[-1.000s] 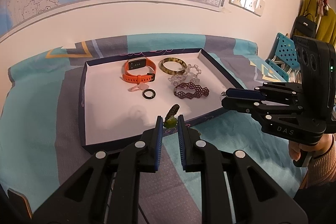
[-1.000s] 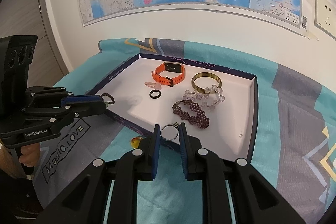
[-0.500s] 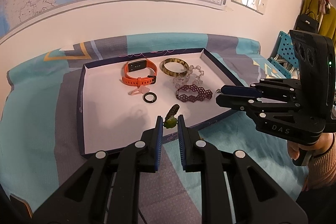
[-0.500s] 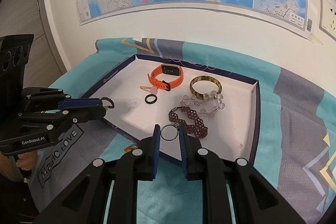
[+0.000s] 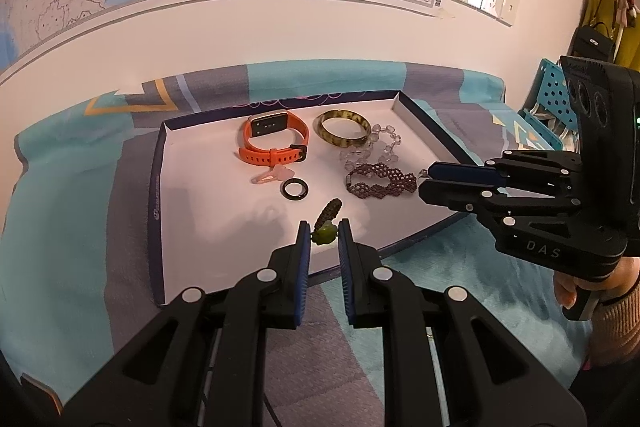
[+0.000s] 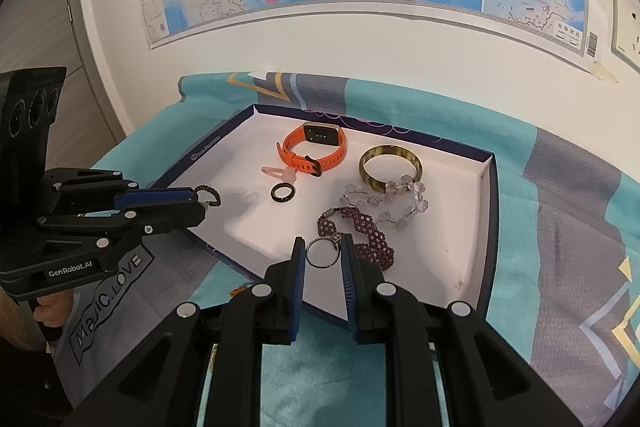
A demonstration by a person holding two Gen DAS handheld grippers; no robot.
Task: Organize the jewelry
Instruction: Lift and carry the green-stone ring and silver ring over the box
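Both my grippers hovered over the white-lined tray [image 6: 486, 211]—my left gripper [image 5: 323, 235] pinching a dark beaded bracelet [image 5: 329, 214] by its green bead, my right gripper [image 6: 322, 254] clamping a thin metal ring [image 6: 320, 254]—each apparently bound for the tray.

The beaded bracelet [image 5: 329, 213] in the left gripper [image 5: 324, 233] shows only partly — its lower end sits hidden between the pads. The tray's [image 6: 490, 195] near edge disappears behind the right gripper [image 6: 323, 251]. A small orange item [image 6: 239, 291] beside that edge — too hidden to identify.
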